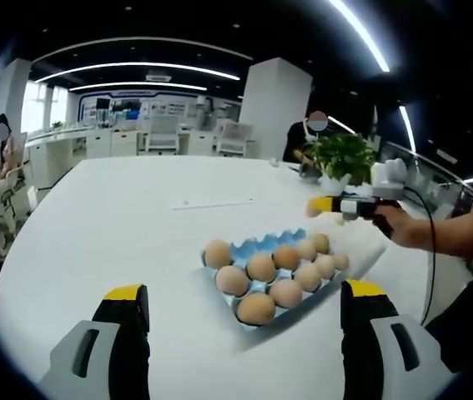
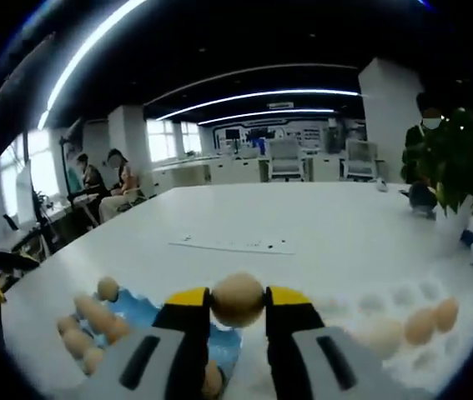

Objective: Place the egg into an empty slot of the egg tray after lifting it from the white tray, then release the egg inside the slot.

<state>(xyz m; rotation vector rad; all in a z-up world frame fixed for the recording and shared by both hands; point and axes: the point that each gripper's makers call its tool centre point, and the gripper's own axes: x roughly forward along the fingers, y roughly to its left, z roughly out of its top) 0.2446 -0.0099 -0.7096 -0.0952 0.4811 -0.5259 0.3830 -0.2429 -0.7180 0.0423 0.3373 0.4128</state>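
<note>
In the right gripper view my right gripper (image 2: 238, 298) is shut on a brown egg (image 2: 237, 300), held in the air above the table. Below and to its left lies the blue egg tray (image 2: 140, 308), with several eggs along its left side. To the right lies the white tray (image 2: 403, 296), with a few eggs (image 2: 420, 327) in its dimples. In the left gripper view my left gripper (image 1: 244, 292) stands wide open near the blue egg tray (image 1: 244, 247), which holds several eggs. Beyond that tray my right gripper (image 1: 324, 206) carries the egg (image 1: 313, 208).
A potted plant (image 1: 342, 157) stands at the table's far right, close to the white tray. A sheet of paper (image 1: 211, 202) lies flat on the white table beyond the trays. People sit at desks in the background, and a hand (image 1: 395, 223) holds the right gripper.
</note>
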